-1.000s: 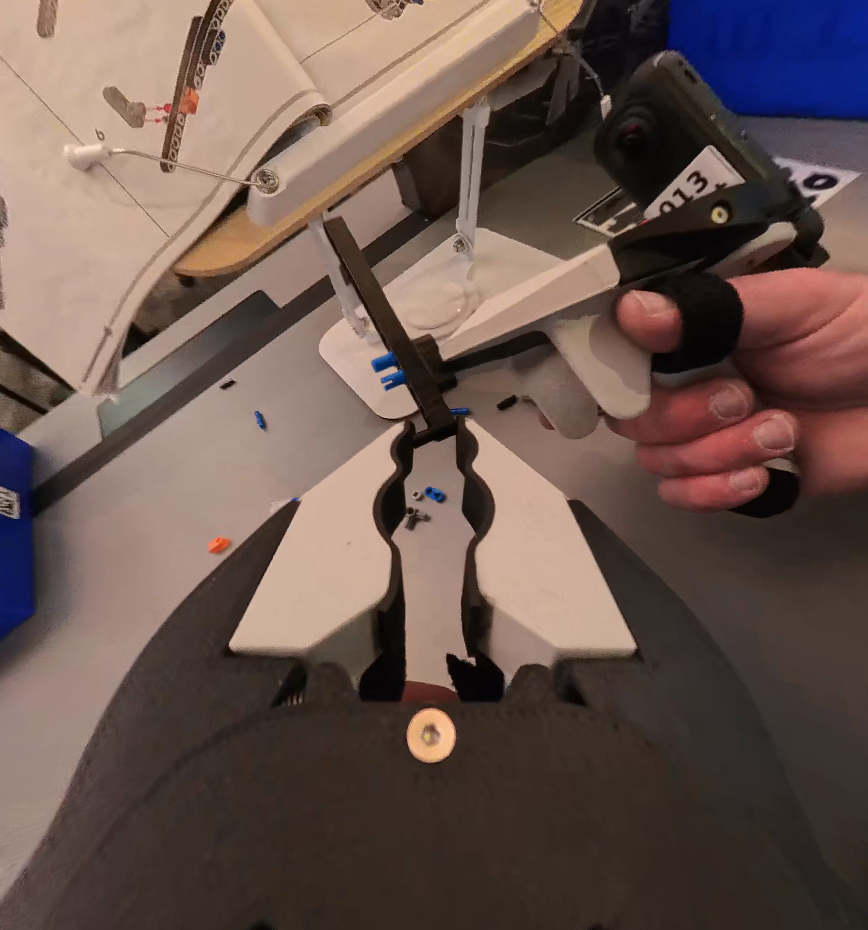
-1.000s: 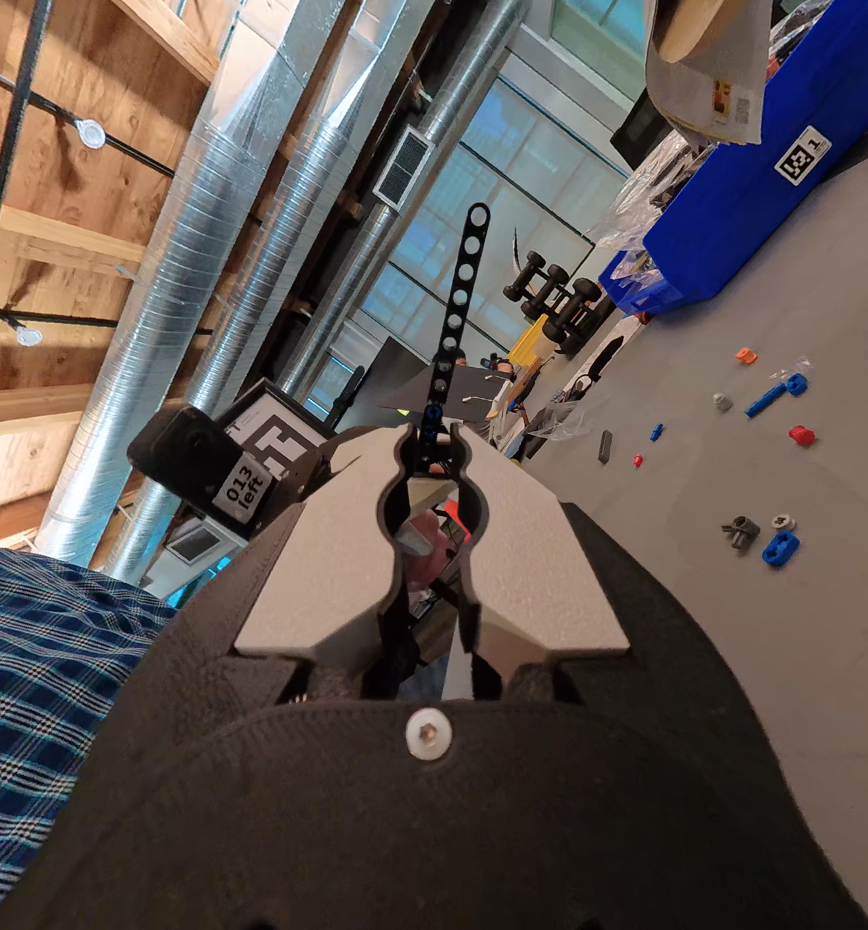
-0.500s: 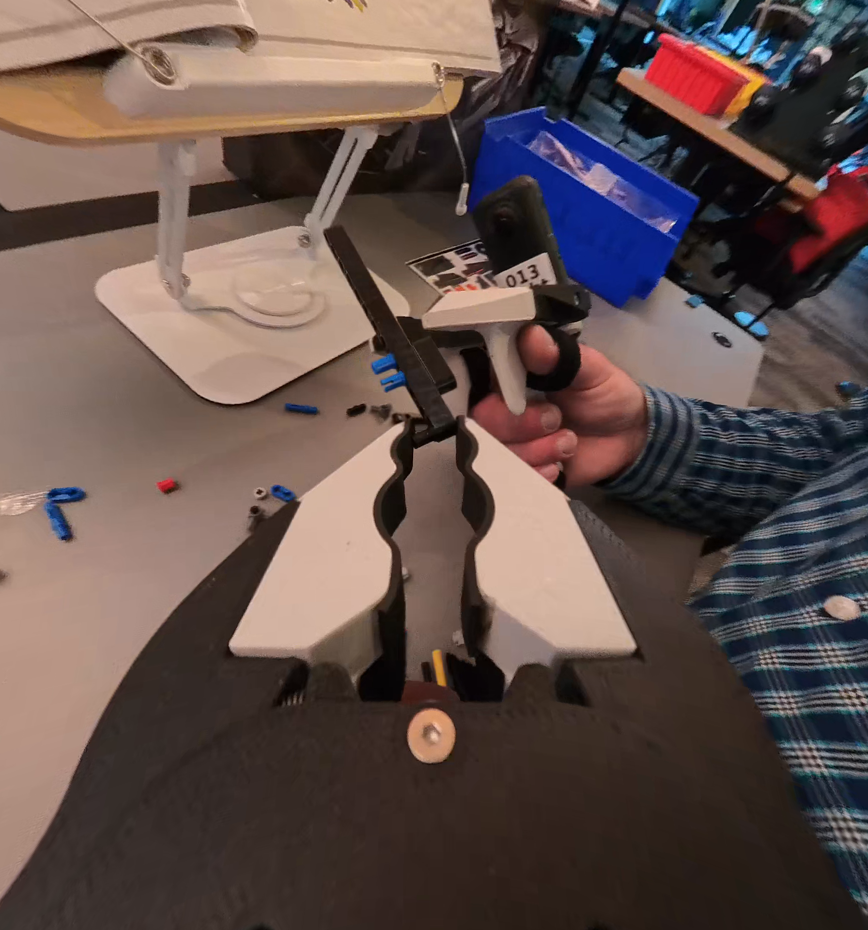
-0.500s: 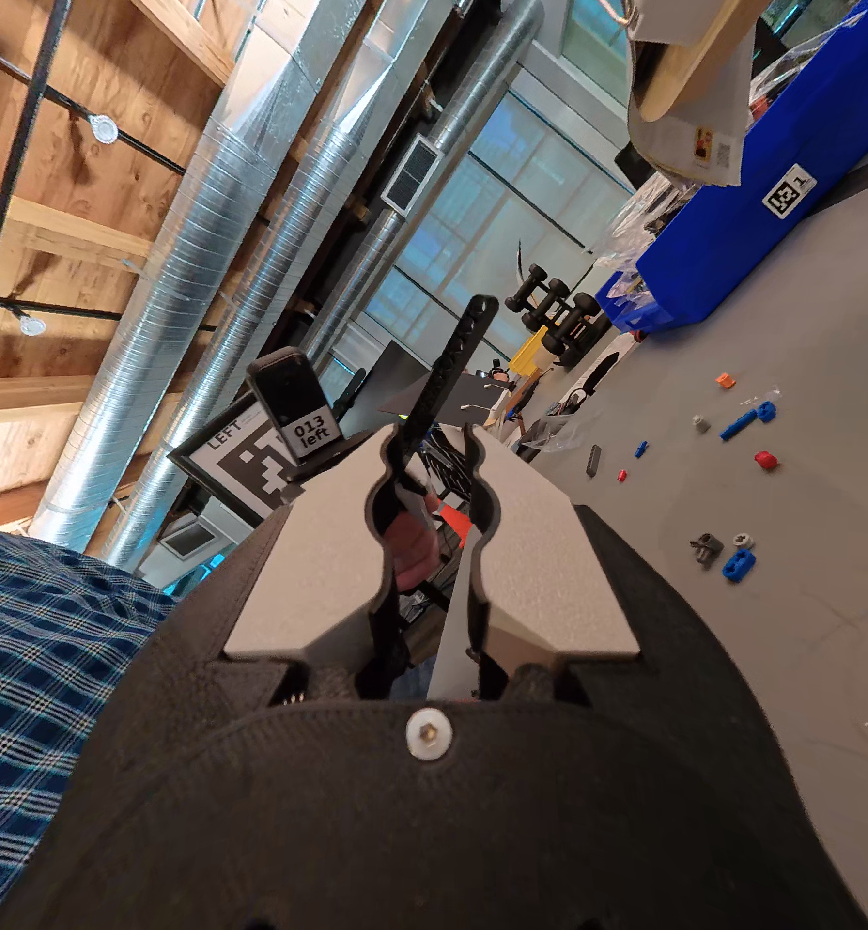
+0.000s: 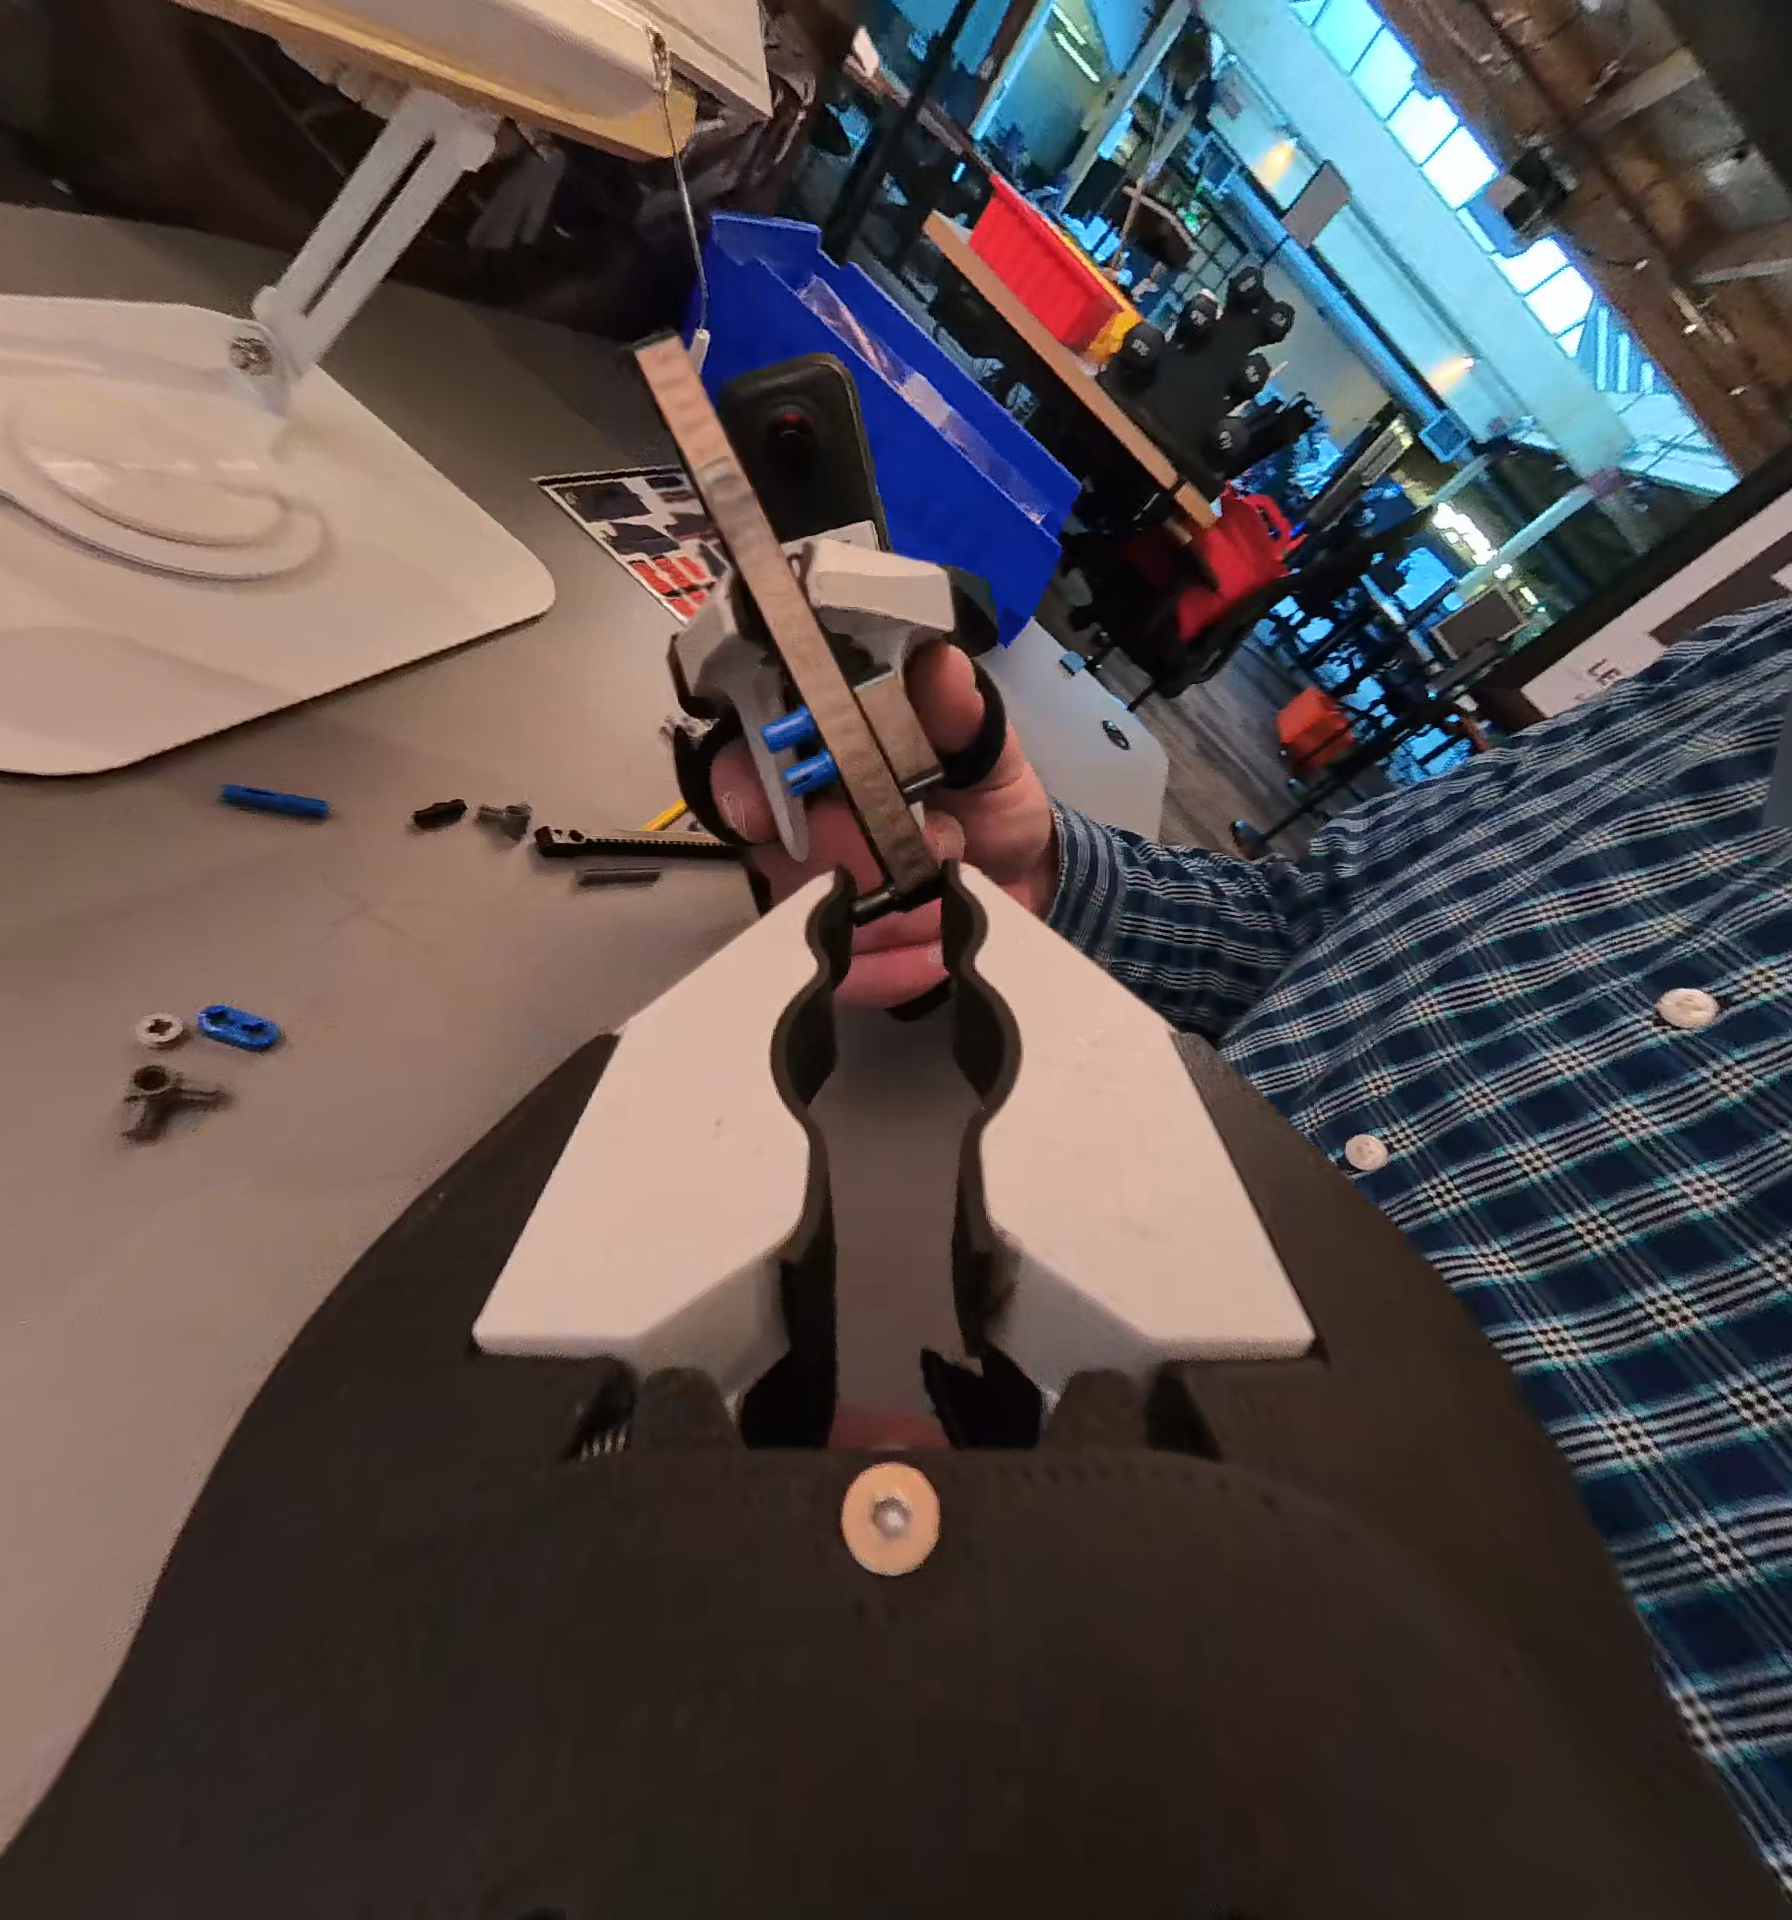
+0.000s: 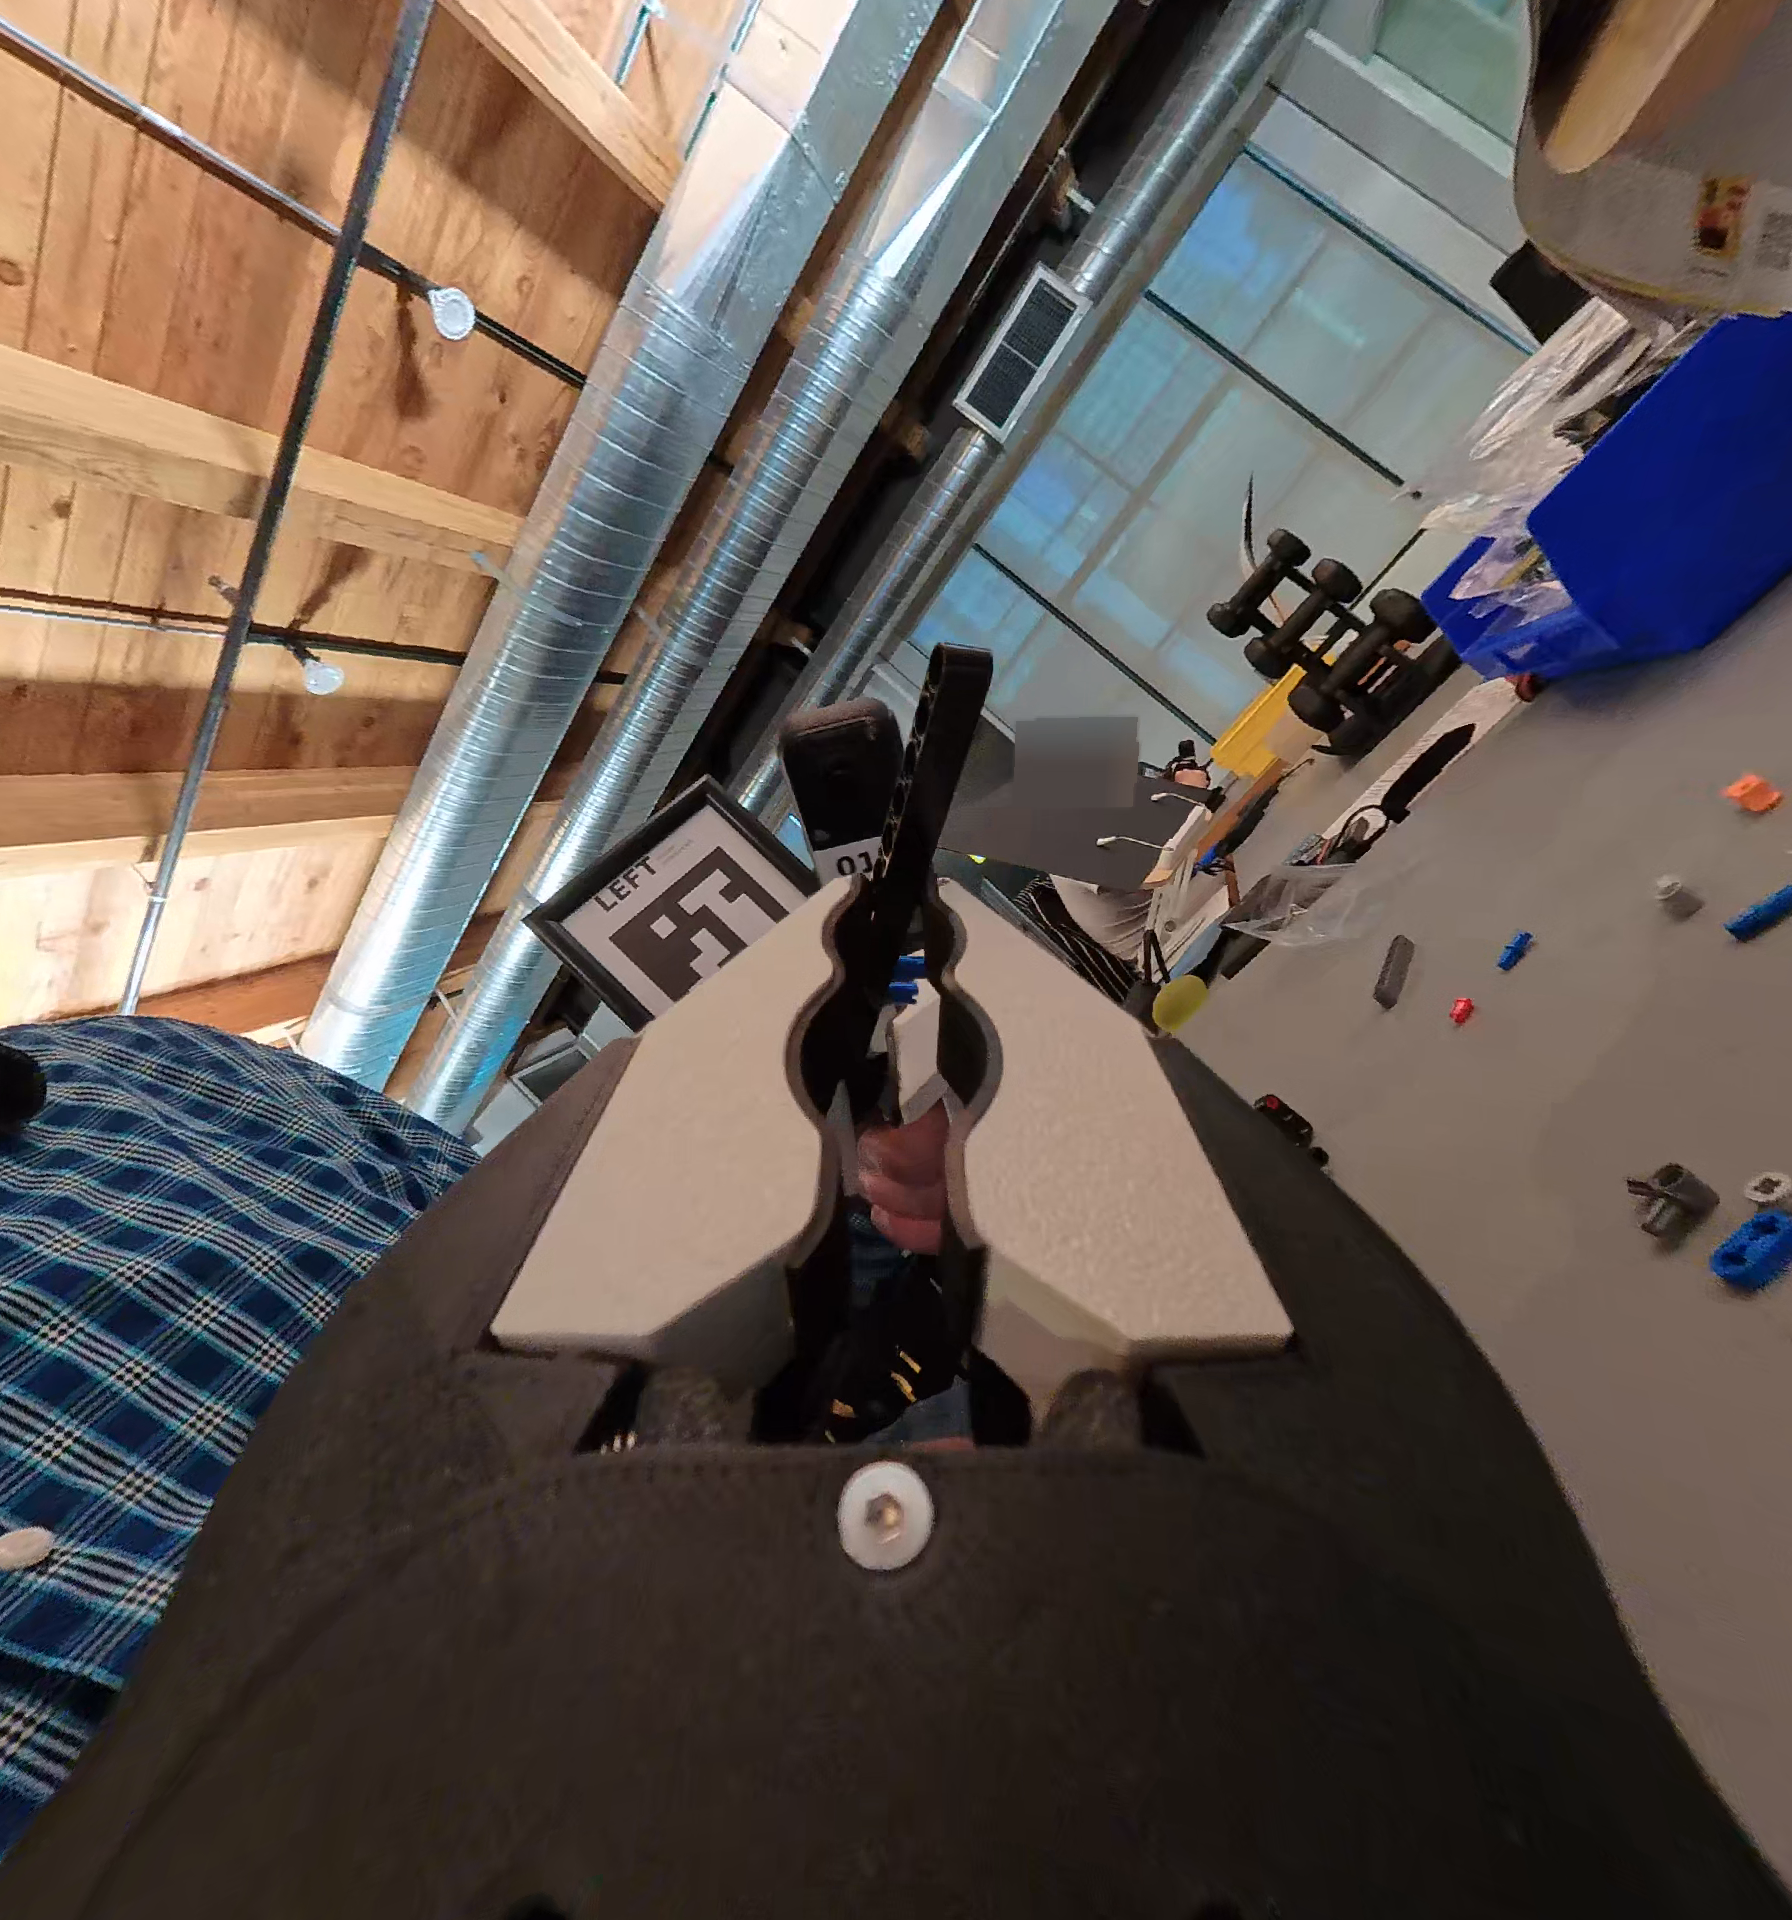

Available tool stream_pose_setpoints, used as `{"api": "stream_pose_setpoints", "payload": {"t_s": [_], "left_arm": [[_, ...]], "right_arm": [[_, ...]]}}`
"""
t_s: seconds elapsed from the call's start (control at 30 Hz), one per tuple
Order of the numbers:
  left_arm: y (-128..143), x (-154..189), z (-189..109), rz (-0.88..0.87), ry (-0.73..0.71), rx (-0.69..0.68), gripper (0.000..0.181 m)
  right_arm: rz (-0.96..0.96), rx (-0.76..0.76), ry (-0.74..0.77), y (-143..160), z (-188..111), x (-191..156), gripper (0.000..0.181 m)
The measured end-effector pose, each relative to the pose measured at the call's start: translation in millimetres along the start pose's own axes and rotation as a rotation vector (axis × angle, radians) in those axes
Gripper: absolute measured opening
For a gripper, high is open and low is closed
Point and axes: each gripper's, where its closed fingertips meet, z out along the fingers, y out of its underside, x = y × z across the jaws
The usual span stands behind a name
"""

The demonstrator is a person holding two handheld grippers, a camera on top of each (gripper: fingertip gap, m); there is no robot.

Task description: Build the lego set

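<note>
1. Left wrist view: left tongs point(image 5: 897, 896) clenched on the bottom end of a long, thin black plastic lego beam with holes point(image 5: 780, 623), raised clear of the grey desk point(image 5: 248, 1299).
2. Two short blue plastic pins point(image 5: 798, 748) stick out of its side.
3. Right wrist view: right tongs point(image 6: 897, 914) look clamped on the same beam point(image 6: 923, 769) partway up.
4. My read: light, stiff, smooth, so it could twist. Grip the flat sides near the end, clear of the pins.
5. Loose small pieces point(image 6: 1759, 1247) lie on the desk.
</note>
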Motion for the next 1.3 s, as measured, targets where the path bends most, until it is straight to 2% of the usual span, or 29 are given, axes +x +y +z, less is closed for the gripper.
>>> {"api": "stream_pose_setpoints", "payload": {"t_s": [0.2,0.33,0.47,0.6,0.67,0.8,1.2,1.3], "left_arm": [[-6,-2,-1,-0.030,0.005,0.054,0.016],[-5,-8,-4,-0.017,-0.052,0.052,0.040],[-6,-16,-12,0.027,-0.137,0.053,0.044],[-8,-23,-9,0.129,-0.237,0.033,0.039],[-8,-24,-5,0.180,-0.272,0.019,0.031],[-6,-20,-1,0.188,-0.255,0.009,0.016],[-17,-24,-11,0.148,-0.268,0.094,0.015],[-18,-26,-13,0.141,-0.276,0.109,0.020]], "right_arm": [[0.006,0.024,0.000,-4,-2,0,0.007],[-0.010,0.047,0.028,-9,-5,3,0.005],[-0.030,0.056,0.041,-13,-7,3,0.005],[-0.037,0.040,0.048,-9,-5,4,0.005],[-0.031,0.044,0.050,-8,-5,5,0.005],[-0.038,0.049,0.049,-10,-7,3,0.006],[-0.036,0.063,0.050,-11,-8,3,0.005],[-0.036,0.073,0.050,-12,-8,2,0.005]]}}
